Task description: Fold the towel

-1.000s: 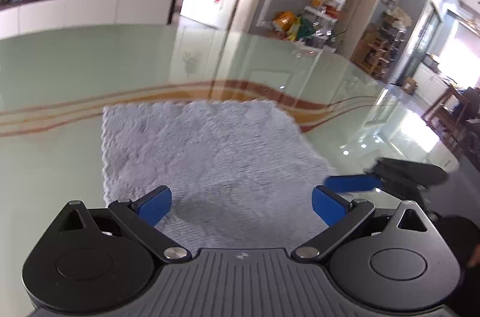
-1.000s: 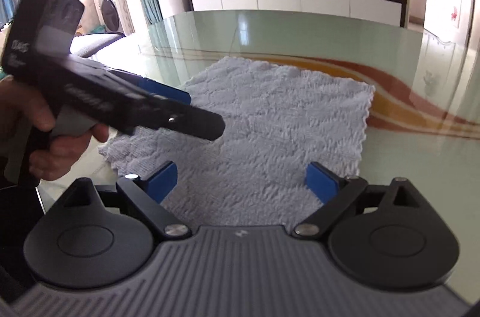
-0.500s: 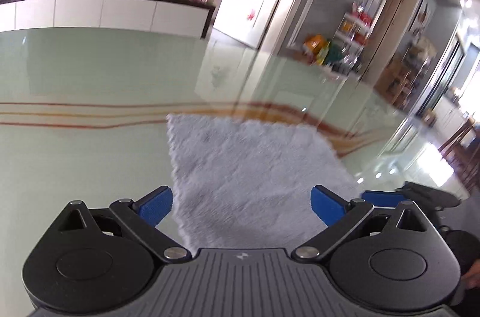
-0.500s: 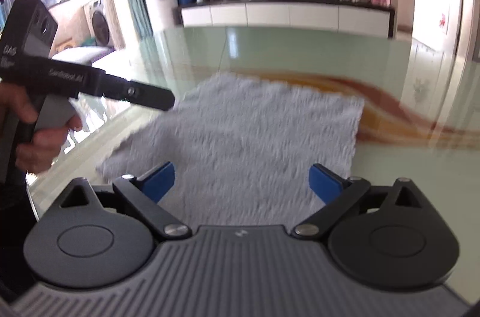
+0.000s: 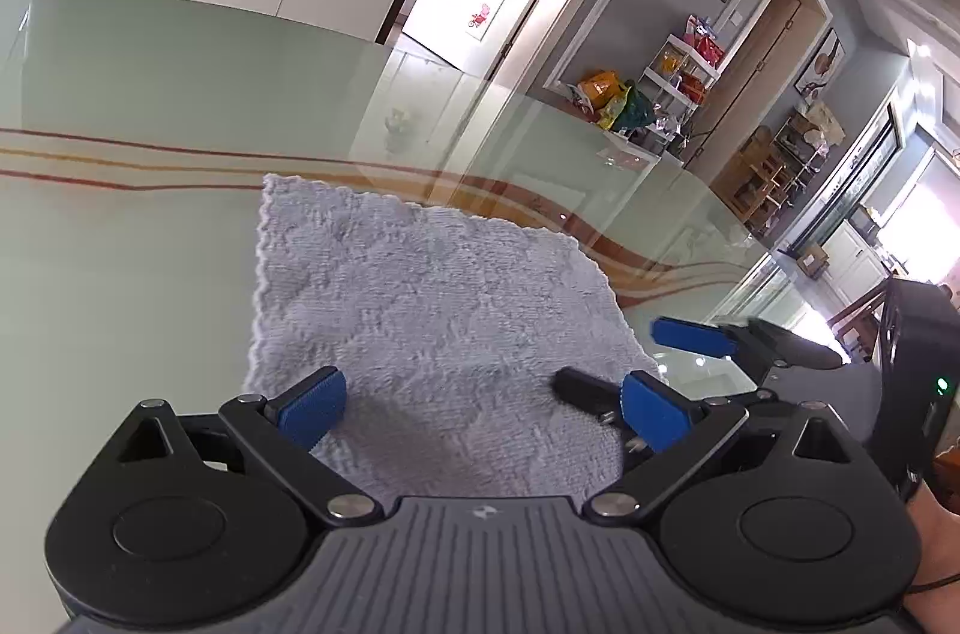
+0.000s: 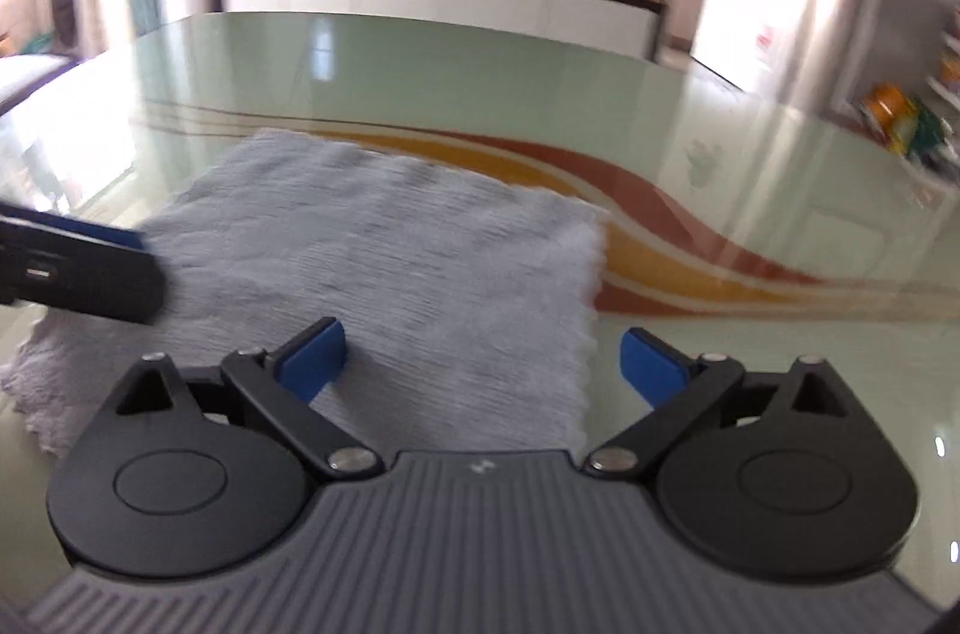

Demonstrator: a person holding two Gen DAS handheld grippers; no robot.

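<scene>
Status: towel unfolded, both tongs spread, no grasp made.

I see the towel (image 5: 420, 322) lying flat in a single layer on the glass table (image 5: 120, 82), filling the centre of both views; I judge no fold has been started, so every fold is left to do. My left gripper (image 5: 483, 409) sits low in the left wrist frame with its jaws apart over the towel's near edge, pinching nothing. My right gripper (image 6: 483, 364) is likewise spread, straddling the towel's right edge at lower centre of its frame. The right wrist view is smeared by motion, so towel texture and the far shelf are indistinct. Both tool bodies hide the towel's nearest edge and near corners. I cannot tell whether either pad touches the cloth.
</scene>
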